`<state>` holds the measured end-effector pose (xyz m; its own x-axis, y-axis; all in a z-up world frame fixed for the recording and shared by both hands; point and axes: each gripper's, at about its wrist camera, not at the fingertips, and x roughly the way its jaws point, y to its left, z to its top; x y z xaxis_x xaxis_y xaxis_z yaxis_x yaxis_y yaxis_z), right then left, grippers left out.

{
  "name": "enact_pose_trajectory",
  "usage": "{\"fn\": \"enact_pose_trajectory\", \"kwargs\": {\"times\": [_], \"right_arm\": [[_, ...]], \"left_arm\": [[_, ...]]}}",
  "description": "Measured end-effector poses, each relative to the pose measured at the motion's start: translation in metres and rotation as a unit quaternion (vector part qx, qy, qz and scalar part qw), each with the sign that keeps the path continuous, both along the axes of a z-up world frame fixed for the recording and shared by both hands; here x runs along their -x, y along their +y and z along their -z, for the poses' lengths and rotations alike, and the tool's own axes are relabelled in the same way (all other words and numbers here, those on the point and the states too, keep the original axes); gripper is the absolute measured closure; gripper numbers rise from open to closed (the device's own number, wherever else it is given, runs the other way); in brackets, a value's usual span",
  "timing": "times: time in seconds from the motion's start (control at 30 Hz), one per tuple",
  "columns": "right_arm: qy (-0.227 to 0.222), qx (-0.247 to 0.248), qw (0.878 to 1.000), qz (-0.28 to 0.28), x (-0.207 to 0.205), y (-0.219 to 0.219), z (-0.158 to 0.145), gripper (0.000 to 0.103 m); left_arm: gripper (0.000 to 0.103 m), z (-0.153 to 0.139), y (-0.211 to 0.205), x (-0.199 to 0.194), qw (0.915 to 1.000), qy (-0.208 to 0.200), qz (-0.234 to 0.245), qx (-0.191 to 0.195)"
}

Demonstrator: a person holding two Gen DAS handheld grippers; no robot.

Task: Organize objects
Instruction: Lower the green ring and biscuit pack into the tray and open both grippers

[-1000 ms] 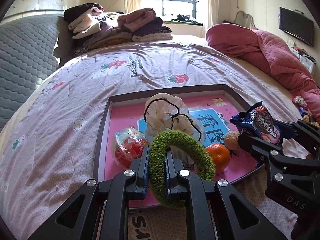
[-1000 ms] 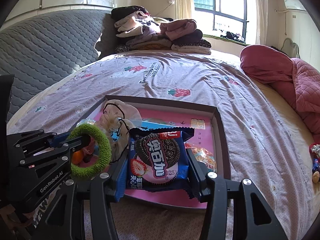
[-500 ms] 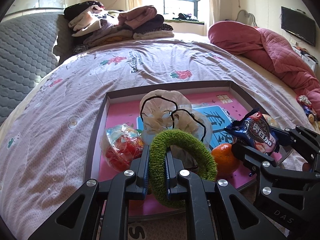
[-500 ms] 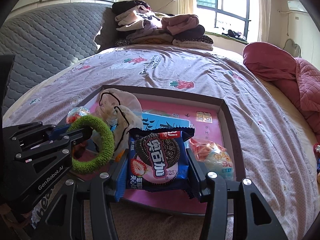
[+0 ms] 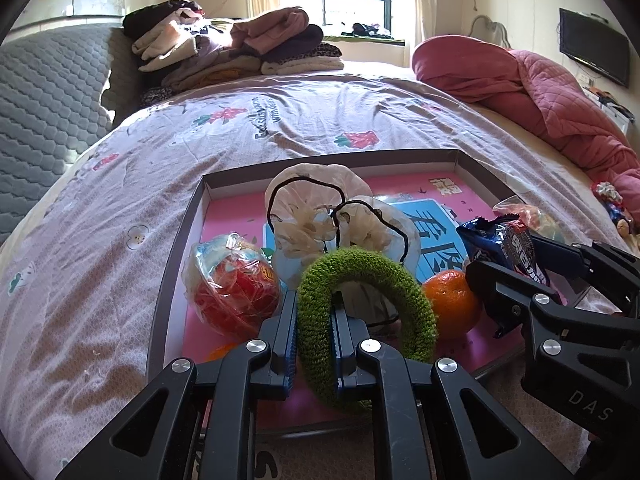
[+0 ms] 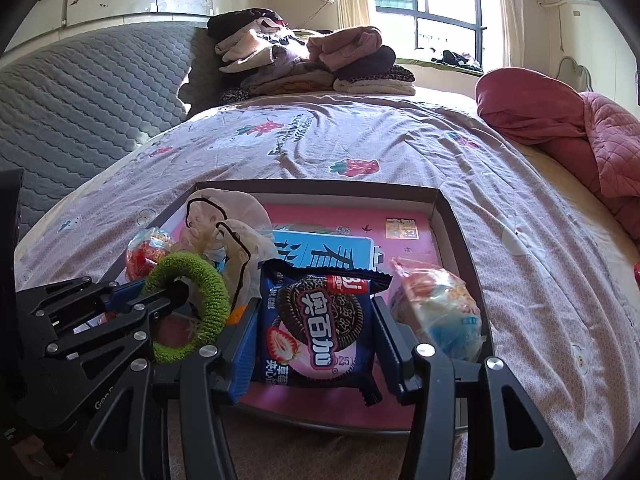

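A person is holding two grippers over a shallow tray on a bed, each one carrying a thing to be put away. The left gripper is pinching a green knitted ring by its near arc; the fingers are beginning to ease apart but the pads are pressing on the yarn, and the ring is standing upright on edge, its hoop arching off toward two o'clock. The right gripper is clenching a blue packet of sandwich biscuits across its width, the packet's long axis running away from the fingers toward twelve o'clock, out over the tray's near edge.

Both loads are hanging above the near half of the tray, the ring at nine o'clock from the packet. Directly beyond the ring are crowding a red wrapped ball, an orange and two sheer hair caps. At one to two o'clock from the packet a wrapped snack is lying against the tray's right wall. The open pink floor is stretching at twelve o'clock, toward the far rim, so the packet appears to have the freer path; the ring looks to have little room below it. Beyond the tray, bare bedspread is running to folded clothes.
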<state>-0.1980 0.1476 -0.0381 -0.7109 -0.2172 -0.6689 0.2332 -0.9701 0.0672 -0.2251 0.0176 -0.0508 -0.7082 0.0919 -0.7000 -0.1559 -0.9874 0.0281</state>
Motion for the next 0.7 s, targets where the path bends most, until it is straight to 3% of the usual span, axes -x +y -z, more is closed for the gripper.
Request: {"fn": "enact_pose_trajectory", "kwargs": {"times": [0.37, 0.7], "right_arm": [[-0.001, -0.009, 1.0, 0.001, -0.0003, -0.0026, -0.0016, 0.05], [-0.004, -0.016, 1.0, 0.009, -0.0024, -0.0009, -0.0039, 0.05]], "left_arm": [[0.078, -0.0018, 0.001, -0.0045, 1.0, 0.003, 0.0, -0.001], [0.062, -0.0018, 0.0022, -0.0078, 1.0, 0.0, -0.003, 0.005]]}}
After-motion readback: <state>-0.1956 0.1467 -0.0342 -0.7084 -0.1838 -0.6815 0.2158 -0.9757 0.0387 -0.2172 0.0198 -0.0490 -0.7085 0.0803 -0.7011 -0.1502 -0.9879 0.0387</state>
